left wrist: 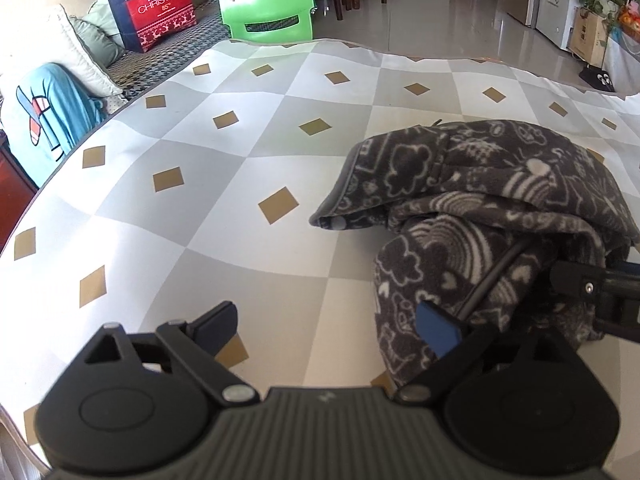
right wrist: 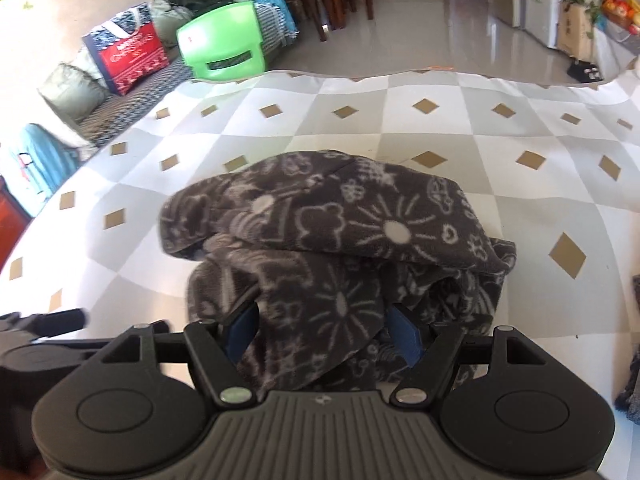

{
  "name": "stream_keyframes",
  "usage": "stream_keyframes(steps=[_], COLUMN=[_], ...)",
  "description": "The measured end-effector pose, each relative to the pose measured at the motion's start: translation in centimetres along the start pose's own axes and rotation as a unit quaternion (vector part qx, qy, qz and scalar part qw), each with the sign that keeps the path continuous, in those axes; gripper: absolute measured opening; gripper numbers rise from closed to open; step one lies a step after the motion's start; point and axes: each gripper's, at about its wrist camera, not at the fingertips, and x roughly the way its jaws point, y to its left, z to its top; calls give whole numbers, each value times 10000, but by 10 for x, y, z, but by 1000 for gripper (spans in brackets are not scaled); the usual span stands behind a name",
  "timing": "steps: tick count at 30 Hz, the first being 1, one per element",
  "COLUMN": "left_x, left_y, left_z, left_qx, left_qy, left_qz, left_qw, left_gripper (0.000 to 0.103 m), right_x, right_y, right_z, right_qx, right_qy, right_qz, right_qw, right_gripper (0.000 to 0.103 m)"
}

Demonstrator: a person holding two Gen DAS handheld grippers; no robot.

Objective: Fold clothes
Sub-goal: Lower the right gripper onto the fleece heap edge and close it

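Now our right gripper pinches the fleece garment bunched between its fingers, while our left gripper stands spread just left of it

Bunched fleece garment is lying on the checked table cover, sitting right of the left gripper and directly ahead of the right gripper, with a fold of it sitting between the right gripper's two fingers. Gift bag and plastic chair are standing beyond the table's far left edge, bag left of chair. Cushions are lying further left, beside the bag.
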Motion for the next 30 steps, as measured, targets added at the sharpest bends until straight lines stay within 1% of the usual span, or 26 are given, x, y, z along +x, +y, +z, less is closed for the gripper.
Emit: stream_keyframes(steps=[1, 2, 3, 4, 5, 7, 10, 11, 13, 15, 18, 20, 22, 23, 24, 25, 26, 27, 28, 30], left_x=[0, 0, 0, -1, -1, 0, 2, 3, 2, 2, 1, 0, -1, -1, -2, -2, -3, -4, -5, -9], left_y=[2, 4, 7, 9, 11, 15, 20, 21, 22, 22, 20, 18, 15, 13, 10, 8, 4, 1, -3, -13], left_z=[0, 1, 2, 2, 2, 3, 3, 4, 4, 4, 3, 3, 2, 2, 1, 1, 1, 0, 0, -1], left_qx=[-22, -43, -72, -102, -132, -193, -296, -324, -349, -347, -310, -298, -277, -255, -232, -209, -182, -146, -108, 12], left_qy=[-11, -18, -28, -33, -27, -1, 70, 85, 92, 88, 68, 71, 68, 70, 71, 70, 59, 40, 18, -57], left_qz=[25, 49, 77, 98, 112, 106, 67, 51, 9, -6, -37, -107, -138, -151, -165, -193, -265, -363, -446, -574], left_qw=[10000, 10000, 9999, 9999, 9998, 9998, 9995, 9994, 9993, 9994, 9995, 9995, 9995, 9995, 9996, 9996, 9995, 9992, 9989, 9983], left_gripper=[98, 100, 101, 101, 101, 101, 103, 103, 103, 103, 103, 103, 103, 103, 103, 103, 103, 103, 103, 103], right_x=[5, 9, 12, 12, 11, 6, -9, -14, -26, -36, -52, -63, -69, -71, -76, -80, -83, -86, -89, -95], right_y=[-2, -3, -6, -9, -12, -17, -21, -24, -34, -49, -80, -95, -105, -110, -117, -123, -127, -131, -133, -135], right_z=[0, 0, 0, 0, 1, 3, 6, 8, 13, 19, 24, 26, 27, 28, 25, 23, 22, 21, 20, 17], right_qx=[58, 117, 219, 319, 416, 537, 612, 665, 903, 1270, 1886, 2028, 1983, 1969, 2027, 2083, 2097, 2112, 2135, 2087], right_qy=[37, 73, 68, 32, -19, -191, -570, -696, -911, -1046, -1148, -1194, -1090, -1044, -1056, -1065, -1033, -1001, -984, -1034], right_qz=[-113, -225, -324, -362, -350, -263, -263, -256, -286, -392, -608, -788, -1186, -1403, -1493, -1578, -1556, -1536, -1526, -1370], right_qw=[9999, 9997, 9992, 9988, 9985, 9980, 9962, 9950, 9913, 9856, 9734, 9687, 9668, 9647, 9620, 9594, 9598, 9601, 9599, 9628], right_gripper=[61, 57, 52, 43, 38, 12, 7, 7, 4, 3, 3, 3, 9, 10, 12, 16, 21, 32, 39, 43])
